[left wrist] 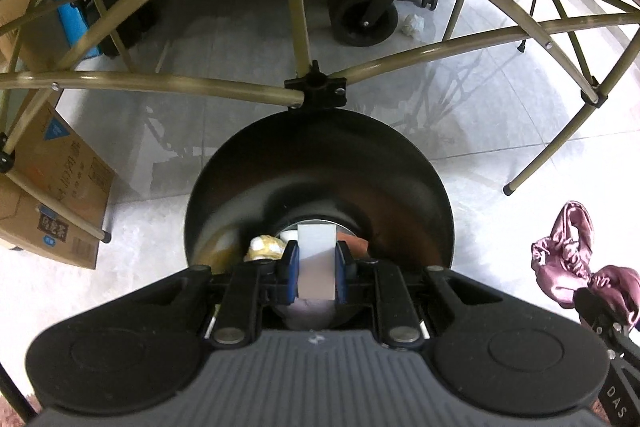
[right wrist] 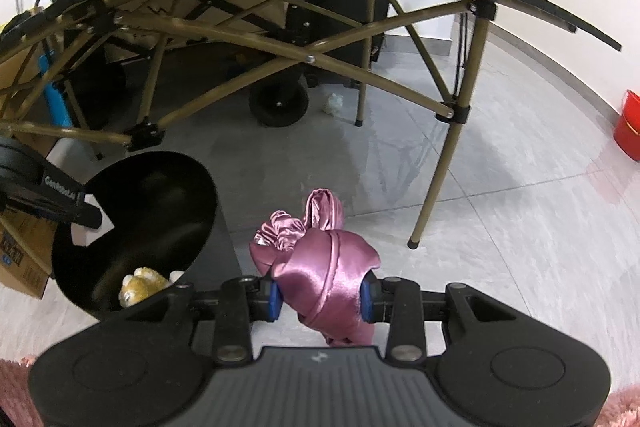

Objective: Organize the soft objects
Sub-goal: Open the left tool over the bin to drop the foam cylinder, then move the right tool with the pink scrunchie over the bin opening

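Your left gripper (left wrist: 316, 273) is clamped on the bin (left wrist: 320, 187) rim & your right gripper (right wrist: 320, 297) is squeezed on the pink cloth (right wrist: 320, 267), just beside the bin, so hold the bin steady, lift the cloth over its mouth, then let go.

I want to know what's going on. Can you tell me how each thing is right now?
Left gripper: shut on the bin's rim.
Right gripper: shut on the pink cloth.
Pink cloth: bunched up, held off the floor.
Black bin: tilted, open.
Yellow soft toy: lying inside the bin.
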`<state>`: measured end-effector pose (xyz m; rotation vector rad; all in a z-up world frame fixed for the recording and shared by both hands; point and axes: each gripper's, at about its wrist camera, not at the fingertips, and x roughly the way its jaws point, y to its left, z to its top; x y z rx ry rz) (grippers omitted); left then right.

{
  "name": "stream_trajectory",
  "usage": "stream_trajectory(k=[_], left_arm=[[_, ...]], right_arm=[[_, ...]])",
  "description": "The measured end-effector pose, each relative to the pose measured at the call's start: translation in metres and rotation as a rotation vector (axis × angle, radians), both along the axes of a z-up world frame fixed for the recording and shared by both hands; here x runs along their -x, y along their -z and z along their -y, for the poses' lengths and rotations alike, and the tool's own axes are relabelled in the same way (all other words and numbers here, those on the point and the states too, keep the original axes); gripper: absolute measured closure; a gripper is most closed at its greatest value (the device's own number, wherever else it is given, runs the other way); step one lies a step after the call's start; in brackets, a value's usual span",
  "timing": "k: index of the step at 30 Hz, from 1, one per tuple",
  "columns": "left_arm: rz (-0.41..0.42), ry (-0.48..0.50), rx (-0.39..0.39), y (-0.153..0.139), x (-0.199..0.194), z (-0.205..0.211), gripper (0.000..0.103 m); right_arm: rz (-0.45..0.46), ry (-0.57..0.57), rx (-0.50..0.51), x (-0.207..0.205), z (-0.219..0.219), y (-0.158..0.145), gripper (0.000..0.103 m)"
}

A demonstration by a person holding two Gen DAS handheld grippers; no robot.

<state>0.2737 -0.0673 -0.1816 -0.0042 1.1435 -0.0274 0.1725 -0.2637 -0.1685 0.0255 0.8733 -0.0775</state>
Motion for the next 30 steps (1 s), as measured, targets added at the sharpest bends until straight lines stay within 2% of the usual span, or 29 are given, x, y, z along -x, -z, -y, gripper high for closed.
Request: stream_trajectory(k=[12, 13, 14, 15, 16, 17, 21, 30], left_arm=[[-0.035, -0.024, 0.001, 0.005, -0.005, 0.0, 0.082], [-0.037, -0.023, 0.003, 0.005, -0.005, 0.0, 0.072], [-0.041, -0.024, 0.005, 0.004, -0.005, 0.0, 0.046], [-0.042, -0.032, -0.003, 0.003, -0.005, 0.0, 0.031], [-0.037, -0.041, -0.016, 0.001, -0.005, 0.0, 0.01], [-0.029, -0.047, -0.028, -0.001, -0.004, 0.0, 0.003], [-0.054, -0.023, -0.004, -0.003, -0.005, 0.001, 0.0], [-0.076, -0.029, -0.004, -0.005, -0.004, -0.007, 0.0]], right_arm=[[0.009, 0.055, -0.028, -0.002, 0.012, 0.0, 0.069], [0.01, 0.055, -0.028, -0.002, 0.011, -0.001, 0.069], [0.01, 0.055, -0.028, -0.002, 0.011, -0.001, 0.069], [0.011, 0.055, -0.028, -0.002, 0.011, 0.0, 0.069], [0.011, 0.055, -0.027, -0.002, 0.011, 0.0, 0.069], [0.01, 0.055, -0.028, -0.002, 0.011, 0.0, 0.069], [0.012, 0.055, -0.028, -0.003, 0.011, 0.0, 0.069], [0.014, 0.055, -0.027, -0.002, 0.01, -0.001, 0.069]])
